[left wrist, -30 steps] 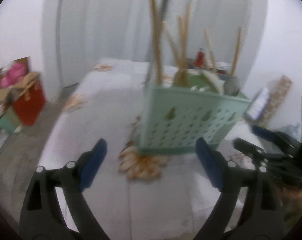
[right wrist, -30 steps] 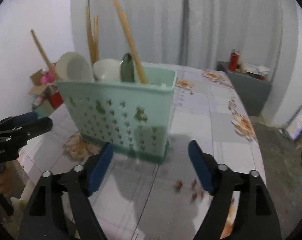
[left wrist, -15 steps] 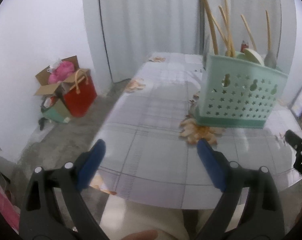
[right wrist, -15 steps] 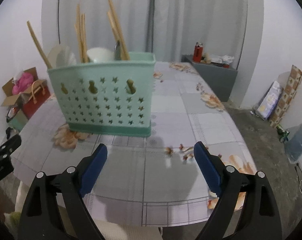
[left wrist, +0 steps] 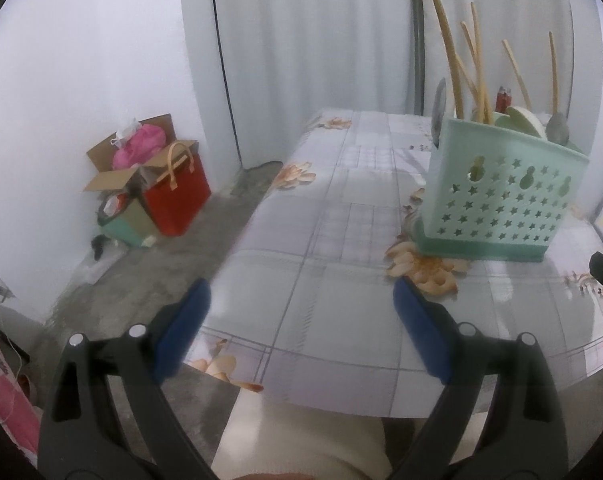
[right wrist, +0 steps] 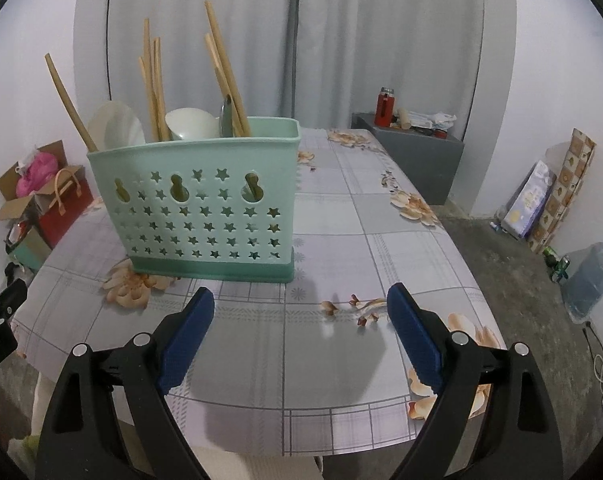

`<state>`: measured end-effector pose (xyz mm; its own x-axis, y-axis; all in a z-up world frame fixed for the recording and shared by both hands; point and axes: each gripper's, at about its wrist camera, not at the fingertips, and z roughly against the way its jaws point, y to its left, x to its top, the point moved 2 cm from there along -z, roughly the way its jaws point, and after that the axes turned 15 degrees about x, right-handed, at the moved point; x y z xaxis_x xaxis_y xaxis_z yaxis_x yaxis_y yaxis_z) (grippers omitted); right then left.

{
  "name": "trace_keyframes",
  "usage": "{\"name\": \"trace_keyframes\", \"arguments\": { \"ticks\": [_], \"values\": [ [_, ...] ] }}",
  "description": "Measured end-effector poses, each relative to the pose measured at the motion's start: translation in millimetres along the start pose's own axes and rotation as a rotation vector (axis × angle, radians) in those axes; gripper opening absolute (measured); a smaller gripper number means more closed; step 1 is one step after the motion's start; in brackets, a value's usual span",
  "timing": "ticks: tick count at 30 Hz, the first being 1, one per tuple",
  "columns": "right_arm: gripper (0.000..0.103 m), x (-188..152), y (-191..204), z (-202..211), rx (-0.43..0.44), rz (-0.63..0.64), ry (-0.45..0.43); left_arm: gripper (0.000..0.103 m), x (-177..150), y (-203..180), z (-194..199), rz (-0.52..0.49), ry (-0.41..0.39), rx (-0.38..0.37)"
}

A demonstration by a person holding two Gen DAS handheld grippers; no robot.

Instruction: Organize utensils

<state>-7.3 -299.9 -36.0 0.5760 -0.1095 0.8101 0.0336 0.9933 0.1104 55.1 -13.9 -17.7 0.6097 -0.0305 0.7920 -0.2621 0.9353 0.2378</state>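
Both tools gape wide, nothing held — the utensil basket sits ahead-left of the right tool, ahead-right of the left tool (chopsticks upright), right nearer.

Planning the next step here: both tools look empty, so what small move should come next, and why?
Probably bring the right tool forward toward the green caddy. Both it and the left tool are open and empty, and nothing loose shows on the table; the utensils stand in the caddy.
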Motion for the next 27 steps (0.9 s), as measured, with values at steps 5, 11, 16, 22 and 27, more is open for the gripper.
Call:
{"name": "trace_keyframes", "arguments": {
  "ticks": [5, 11, 16, 22, 27],
  "values": [
    [0.086, -0.6, 1.7, -1.4, 0.002, 0.004, 0.005, 0.088, -0.3, -0.5, 1.4, -0.001, -0.003, 0.003],
    [0.086, -0.7, 2.1, -1.4, 0.006, 0.000, 0.007, 0.088, -2.0, -1.4, -0.3, -0.009, -0.012, 0.008],
    [0.086, -1.8, 4.2, -1.4, 0.013, -0.001, 0.012, 0.088, -3.9, -4.1, -3.2, -0.011, -0.011, 0.001],
    [0.086, -2.7, 6.0, 0.1, 0.015, 0.003, 0.013, 0.088, -3.1, -3.1, -2.9, -0.014, -0.009, -0.008],
    [0.086, -1.8, 6.8, 0.8, 0.013, 0.005, 0.011, 0.088, -3.0, -2.5, -2.9, -0.012, -0.008, -0.010]
  ]
}}
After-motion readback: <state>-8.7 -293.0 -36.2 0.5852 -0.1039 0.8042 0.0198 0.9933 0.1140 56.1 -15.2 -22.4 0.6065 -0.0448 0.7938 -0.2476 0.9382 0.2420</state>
